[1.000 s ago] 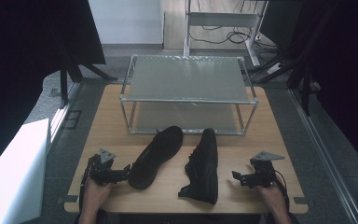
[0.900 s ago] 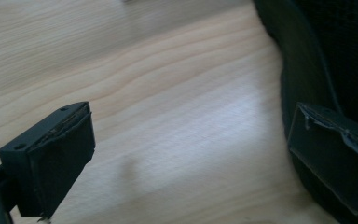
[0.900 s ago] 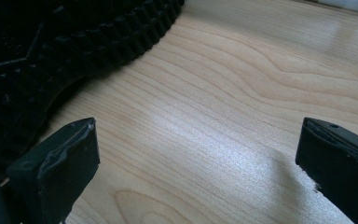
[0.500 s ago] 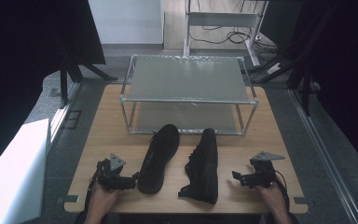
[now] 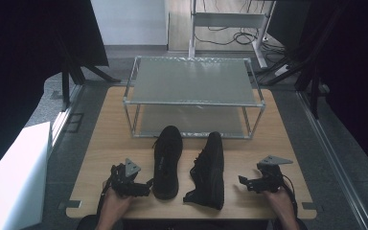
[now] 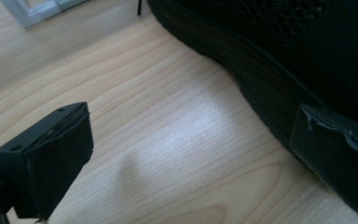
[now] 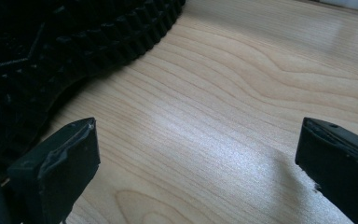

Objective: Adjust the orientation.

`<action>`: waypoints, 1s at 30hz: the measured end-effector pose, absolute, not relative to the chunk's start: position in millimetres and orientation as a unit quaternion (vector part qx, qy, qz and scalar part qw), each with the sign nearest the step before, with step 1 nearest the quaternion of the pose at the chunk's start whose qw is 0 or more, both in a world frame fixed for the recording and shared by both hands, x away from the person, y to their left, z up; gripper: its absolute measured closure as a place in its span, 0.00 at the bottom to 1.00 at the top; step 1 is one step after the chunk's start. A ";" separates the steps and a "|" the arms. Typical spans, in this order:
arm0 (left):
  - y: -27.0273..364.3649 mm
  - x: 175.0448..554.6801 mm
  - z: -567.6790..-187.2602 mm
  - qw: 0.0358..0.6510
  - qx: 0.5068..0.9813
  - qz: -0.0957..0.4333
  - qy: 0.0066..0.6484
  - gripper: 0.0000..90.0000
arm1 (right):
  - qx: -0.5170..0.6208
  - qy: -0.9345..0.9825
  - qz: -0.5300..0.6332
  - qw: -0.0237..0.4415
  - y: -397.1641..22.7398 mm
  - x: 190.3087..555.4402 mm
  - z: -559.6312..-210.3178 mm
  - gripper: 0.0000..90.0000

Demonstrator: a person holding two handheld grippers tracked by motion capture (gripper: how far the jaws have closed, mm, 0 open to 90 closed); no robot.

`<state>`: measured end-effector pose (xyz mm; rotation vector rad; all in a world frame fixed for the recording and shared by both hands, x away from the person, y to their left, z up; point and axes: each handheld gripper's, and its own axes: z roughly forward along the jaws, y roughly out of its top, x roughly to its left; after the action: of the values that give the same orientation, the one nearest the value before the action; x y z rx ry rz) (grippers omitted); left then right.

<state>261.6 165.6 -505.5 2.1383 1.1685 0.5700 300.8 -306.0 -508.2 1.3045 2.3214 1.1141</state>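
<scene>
Two black shoes are seen on a pale wooden table with a fine straight grain. The left shoe stands upright, toe towards a metal-framed rack with grey shelves; its upper is a knitted mesh above a smooth, ribbed sole edge. The right shoe is tipped onto its side, so that a sole of small raised blocks is shown in the right gripper view.

The left gripper is held low at the left shoe's heel. Its jaws are spread wide and nothing is gripped; in the left gripper view one jaw is seen against the sole edge, the other over bare wood. The right gripper is held just right of the right shoe, jaws wide apart over bare table, with nothing held. Both hands are kept near the table's near edge.
</scene>
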 end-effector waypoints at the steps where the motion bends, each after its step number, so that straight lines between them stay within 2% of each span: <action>1: 166.0 261.8 -504.9 0.309 0.810 0.226 0.443 0.00 | 0.449 0.797 0.383 0.127 -306.3 300.7 -508.0 0.00; 6: 176.8 263.1 -504.4 0.315 0.793 0.226 0.469 0.00 | 0.449 0.795 0.386 0.129 -307.1 300.6 -507.4 0.00; 20: 187.8 264.9 -506.8 0.329 0.779 0.207 0.492 0.00 | 0.445 0.789 0.400 0.140 -304.5 297.8 -493.5 0.00; 30: 185.5 265.4 -509.1 0.307 0.790 0.218 0.484 0.00 | 0.429 0.794 0.405 0.148 -292.1 299.7 -474.0 0.00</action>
<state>265.4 185.5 -509.1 2.0895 1.2801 0.5758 299.7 -292.1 -474.0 1.2341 2.2819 1.1646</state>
